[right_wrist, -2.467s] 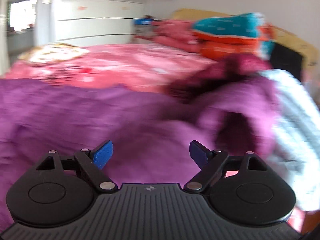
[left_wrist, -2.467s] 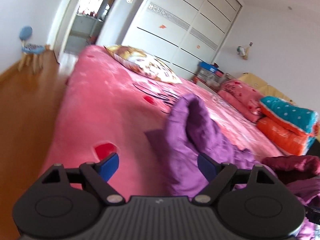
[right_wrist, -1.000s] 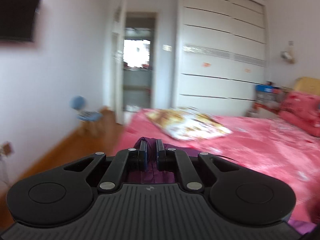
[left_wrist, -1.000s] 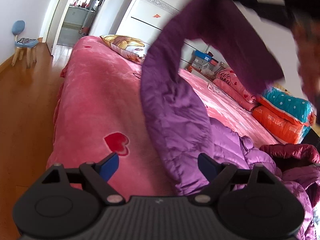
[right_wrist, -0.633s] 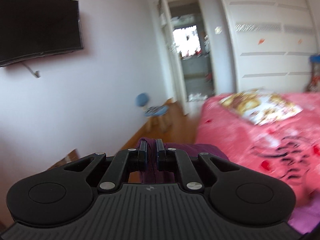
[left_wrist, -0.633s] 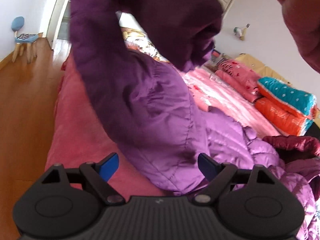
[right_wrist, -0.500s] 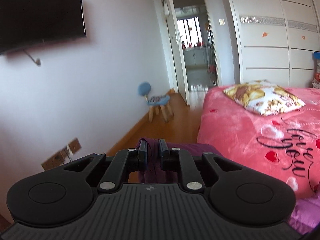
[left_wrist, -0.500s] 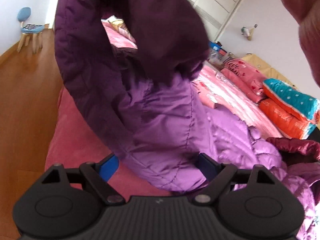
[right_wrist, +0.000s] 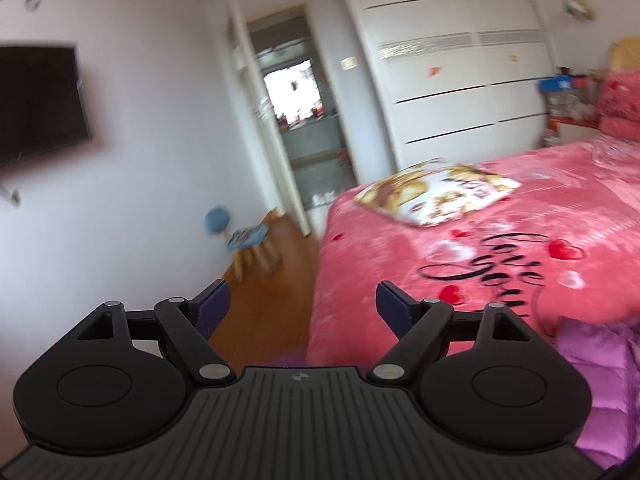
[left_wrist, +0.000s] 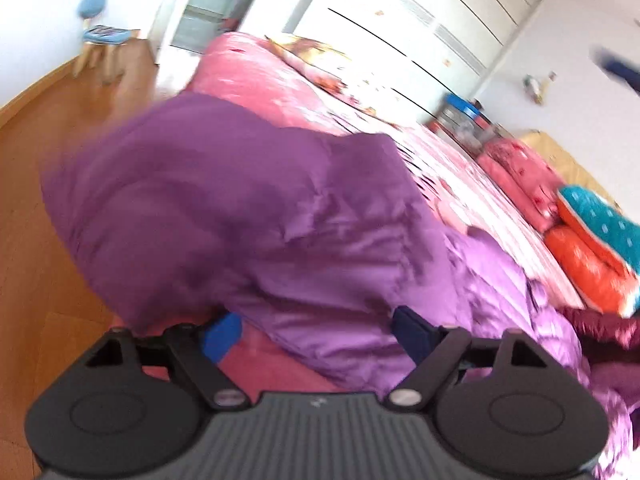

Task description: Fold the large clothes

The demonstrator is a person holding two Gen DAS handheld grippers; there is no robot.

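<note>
A large purple puffer jacket (left_wrist: 280, 216) lies bunched on the near edge of the pink bed (left_wrist: 256, 76), part of it blurred and hanging past the bed's side. My left gripper (left_wrist: 316, 332) is open just in front of the jacket's lower hem and holds nothing. My right gripper (right_wrist: 304, 306) is open and empty, above the bed's near corner and the floor. In the right wrist view a piece of the jacket (right_wrist: 600, 364) shows at the lower right. A dark maroon collar or hood (left_wrist: 600, 324) lies at the right.
A printed pillow (right_wrist: 436, 192) lies on the bed (right_wrist: 500, 248) near the far corner. Folded pink, orange and teal bedding (left_wrist: 588, 240) is stacked at the headboard side. Wooden floor (right_wrist: 264, 312), a small blue stool (right_wrist: 244, 236), a doorway, white wardrobes and a wall TV (right_wrist: 36, 104) lie beyond.
My right gripper has opened and let go of the purple jacket part it held up. That part has dropped onto the bed in front of my left gripper.
</note>
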